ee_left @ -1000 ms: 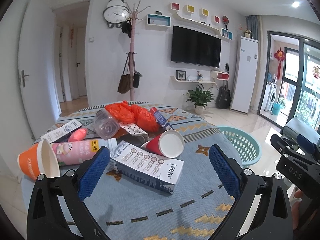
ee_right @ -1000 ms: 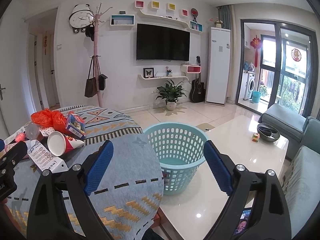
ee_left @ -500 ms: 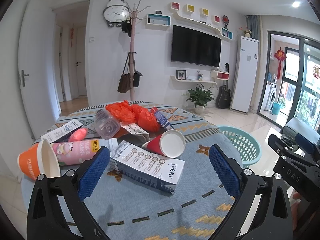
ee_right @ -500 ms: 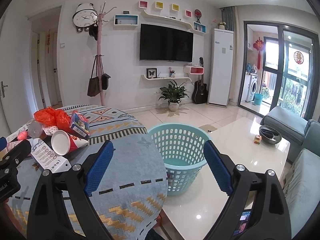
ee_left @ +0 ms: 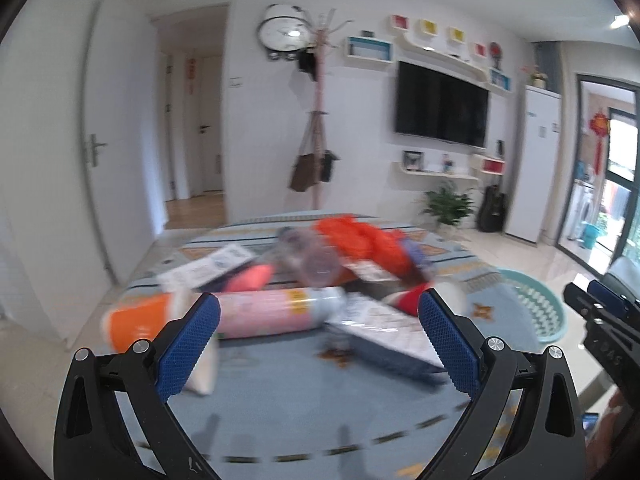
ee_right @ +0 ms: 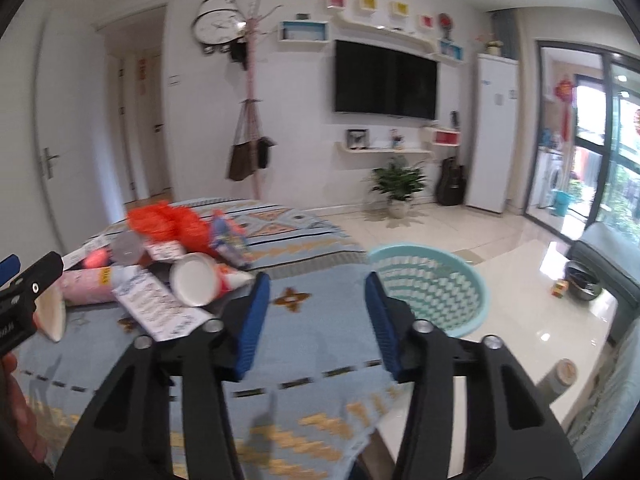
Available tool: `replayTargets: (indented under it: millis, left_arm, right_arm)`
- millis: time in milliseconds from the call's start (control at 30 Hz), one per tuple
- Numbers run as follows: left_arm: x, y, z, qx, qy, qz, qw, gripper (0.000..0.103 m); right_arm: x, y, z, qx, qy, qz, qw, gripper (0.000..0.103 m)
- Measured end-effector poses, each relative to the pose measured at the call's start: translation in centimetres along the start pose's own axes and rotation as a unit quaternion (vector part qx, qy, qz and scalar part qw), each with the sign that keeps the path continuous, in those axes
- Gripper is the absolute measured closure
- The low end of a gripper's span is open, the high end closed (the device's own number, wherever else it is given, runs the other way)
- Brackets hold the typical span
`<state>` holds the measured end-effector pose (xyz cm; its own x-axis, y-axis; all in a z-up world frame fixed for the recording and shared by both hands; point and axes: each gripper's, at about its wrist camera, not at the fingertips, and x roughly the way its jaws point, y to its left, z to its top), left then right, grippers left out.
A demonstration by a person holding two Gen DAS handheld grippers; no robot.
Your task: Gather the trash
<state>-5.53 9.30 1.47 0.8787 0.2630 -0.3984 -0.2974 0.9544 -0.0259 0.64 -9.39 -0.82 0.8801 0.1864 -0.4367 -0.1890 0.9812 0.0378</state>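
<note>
R claw [ee_right: 316,320] narrowed (empty), L claw [ee_left: 318,346] wide.

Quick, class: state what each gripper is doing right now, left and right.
Left gripper: open, holding nothing, above the table trash.
Right gripper: open, narrower gap, holding nothing.

You're in a home living room: a wall-mounted television [ee_right: 385,79], a round wall clock [ee_right: 216,21], a coat stand [ee_right: 251,108] hung with bags, floating shelves [ee_right: 384,149] with a framed picture, a potted plant [ee_right: 397,184], a guitar [ee_right: 451,182] against the wall, and a grey sofa [ee_right: 610,256] by glass balcony doors [ee_right: 592,128].
</note>
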Motion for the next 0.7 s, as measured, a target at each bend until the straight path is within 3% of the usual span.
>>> replayTargets:
  millis: [100,167,233,267,300,467,700]
  left_arm:
    - [0.3,2.6,-0.1,-0.005,0.016,0.008,0.9998,0.007]
    - [0.5,3.8,-0.4,-0.008,0.025,0.011,0.9996,0.007]
    - [0.9,5.3,-0.5,-0.016,0.033,0.031,0.9988,0.007]
    - [1.1,6.3,-0.6,-0.023,0.036,0.037,0.9984,0.007]
    - [1.3,7.7,-0.7,-0.034,0.043,0.045,0.9975,0.007]
    - [2.2,14.2,-0.8,-0.085,0.065,0.068,0.9919,0.007]
    - [4.4,19.2,-1.6,-0.124,0.109,0.02,0.986,0.008]
  right_arm:
    - [0.4,2.7,-0.1,-0.021,0.001,0.035,0.999,0.071]
    - [1.0,4.5,-0.3,-0.033,0.009,0.082,0.996,0.071]
    - [1.7,5.7,-0.3,-0.038,0.021,0.105,0.994,0.056]
    - [2.3,6.1,-0.2,-0.041,0.025,0.113,0.992,0.034]
    - [2.8,6.5,-0.1,-0.048,0.028,0.121,0.991,0.023]
    - [5.8,7.1,0.3,-0.073,0.067,0.135,0.986,0.022]
    - [9.6,8.4,-0.7,-0.088,0.123,0.167,0.974,0.022]
